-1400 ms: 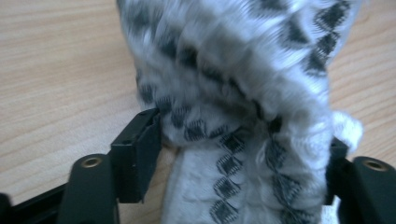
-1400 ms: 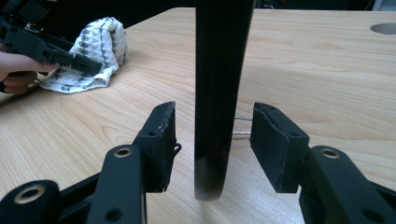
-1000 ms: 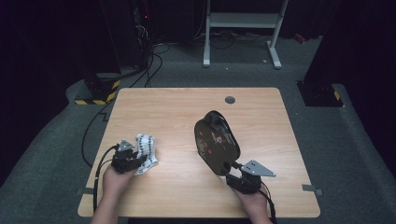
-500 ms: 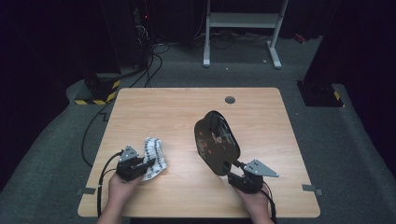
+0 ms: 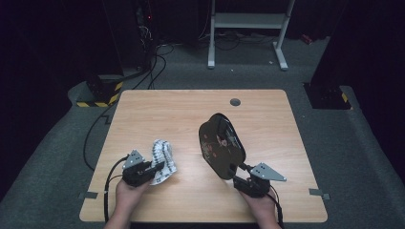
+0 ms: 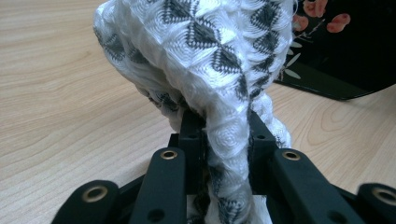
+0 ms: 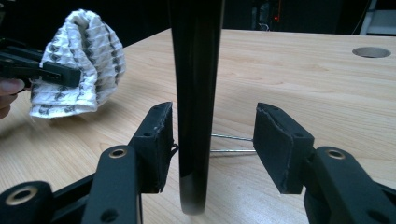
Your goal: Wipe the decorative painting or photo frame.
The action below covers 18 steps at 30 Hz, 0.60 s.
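Note:
My left gripper (image 5: 155, 168) is shut on a white cloth (image 5: 162, 155) with a black diamond pattern, near the table's front left. In the left gripper view the bunched cloth (image 6: 210, 60) rises from between the jaws of that gripper (image 6: 226, 123). A black plate (image 5: 221, 145) with a flower print stands on edge at the table's middle, on a thin wire stand (image 7: 231, 144). My right gripper (image 5: 241, 179) is open at its near bottom rim. In the right gripper view the plate's edge (image 7: 196, 93) stands between the jaws of this gripper (image 7: 214, 116), close to the left one, with the cloth (image 7: 79, 65) beyond it.
The wooden table (image 5: 157, 114) has a round cable hole (image 5: 235, 101) near its far edge. On the floor behind are a white metal frame (image 5: 248, 21), cables (image 5: 153, 62) and a yellow-and-black striped block (image 5: 102, 90). The plate (image 6: 345, 51) lies right of the cloth.
My left gripper has carried the cloth a little to the right and nearer the front edge, toward the plate. The right gripper and the plate have stayed put.

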Motion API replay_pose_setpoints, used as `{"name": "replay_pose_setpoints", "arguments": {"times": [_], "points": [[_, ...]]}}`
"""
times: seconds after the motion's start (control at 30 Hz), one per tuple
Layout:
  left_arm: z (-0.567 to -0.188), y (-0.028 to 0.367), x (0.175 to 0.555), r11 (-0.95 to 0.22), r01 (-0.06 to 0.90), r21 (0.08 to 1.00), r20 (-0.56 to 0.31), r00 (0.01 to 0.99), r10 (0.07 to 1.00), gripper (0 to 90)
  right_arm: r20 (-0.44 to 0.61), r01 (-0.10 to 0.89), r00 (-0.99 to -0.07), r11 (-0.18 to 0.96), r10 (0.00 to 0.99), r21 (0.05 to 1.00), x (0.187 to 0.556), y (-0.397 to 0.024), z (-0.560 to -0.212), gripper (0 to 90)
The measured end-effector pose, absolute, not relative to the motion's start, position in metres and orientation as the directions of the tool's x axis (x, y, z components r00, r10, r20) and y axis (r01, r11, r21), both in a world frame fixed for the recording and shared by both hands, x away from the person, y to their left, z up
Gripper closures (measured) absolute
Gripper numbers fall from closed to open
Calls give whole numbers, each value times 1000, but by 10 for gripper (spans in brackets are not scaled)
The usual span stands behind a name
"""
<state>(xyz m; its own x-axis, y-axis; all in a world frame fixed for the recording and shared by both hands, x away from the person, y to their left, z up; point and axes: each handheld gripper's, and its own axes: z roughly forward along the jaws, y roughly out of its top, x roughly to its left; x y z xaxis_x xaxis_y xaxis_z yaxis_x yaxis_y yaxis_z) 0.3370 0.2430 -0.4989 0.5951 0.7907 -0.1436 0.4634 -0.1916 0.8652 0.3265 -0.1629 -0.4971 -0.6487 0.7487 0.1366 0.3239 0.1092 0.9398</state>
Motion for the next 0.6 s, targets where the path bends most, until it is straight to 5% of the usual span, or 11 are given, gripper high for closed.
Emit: {"name": "replay_pose_setpoints", "arguments": {"times": [0.23, 0.6], "points": [[-497, 234, 333, -143, 429, 892, -170, 612, 772, 731, 89, 297, -646, 142, 758, 944, 323, -156, -497, 479], [-498, 234, 328, -183, 423, 887, -119, 593, 796, 724, 128, 290, -638, 83, 759, 953, 339, -144, -485, 642]]}}
